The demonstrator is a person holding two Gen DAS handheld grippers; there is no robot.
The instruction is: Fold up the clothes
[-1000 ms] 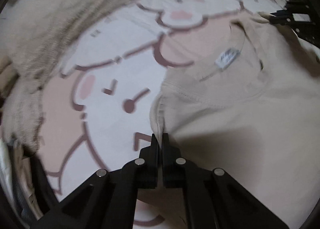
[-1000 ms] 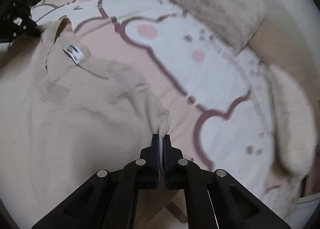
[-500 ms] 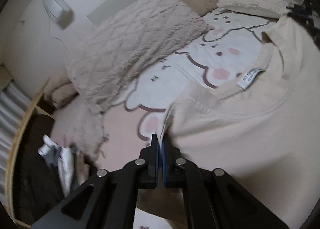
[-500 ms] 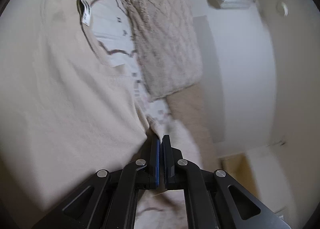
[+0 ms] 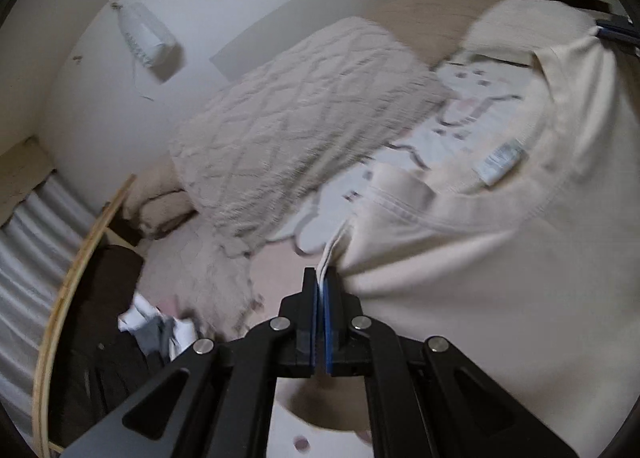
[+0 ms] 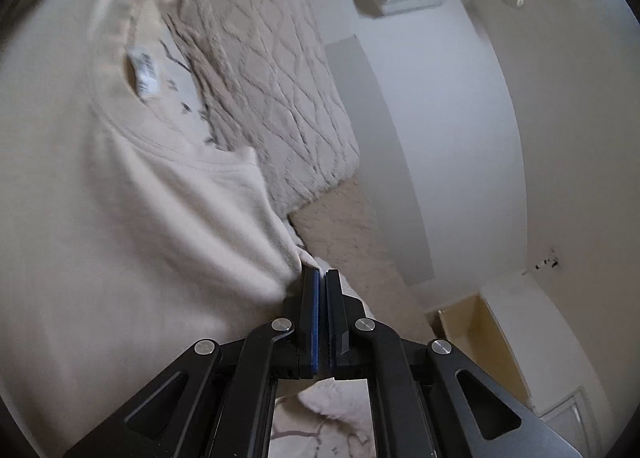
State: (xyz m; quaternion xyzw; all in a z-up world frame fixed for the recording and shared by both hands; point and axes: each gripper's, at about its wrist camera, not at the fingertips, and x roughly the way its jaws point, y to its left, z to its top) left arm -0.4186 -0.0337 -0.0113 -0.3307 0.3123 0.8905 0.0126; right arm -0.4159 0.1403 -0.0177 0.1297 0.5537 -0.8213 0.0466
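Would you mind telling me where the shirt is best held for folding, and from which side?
At the two shoulder corners, one either side of the collar, coming in from the neck end. The shirt then hangs flat between them, label centred. Left tongs and right tongs already pinch there.

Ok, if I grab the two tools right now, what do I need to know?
Left tool: shut on one shoulder corner of the cream T-shirt.
Right tool: shut on the other shoulder corner of the same shirt.
Where things are: the shirt hangs stretched between both tools, neck tag facing you, above the cartoon bedsheet. A knitted blanket lies farther back on the bed.
Done: both shoulders are gripped and the top of the shirt is held up off the bed.
Left: every fold. Probably lay it flat first, then fold it. Don't let go of either corner.
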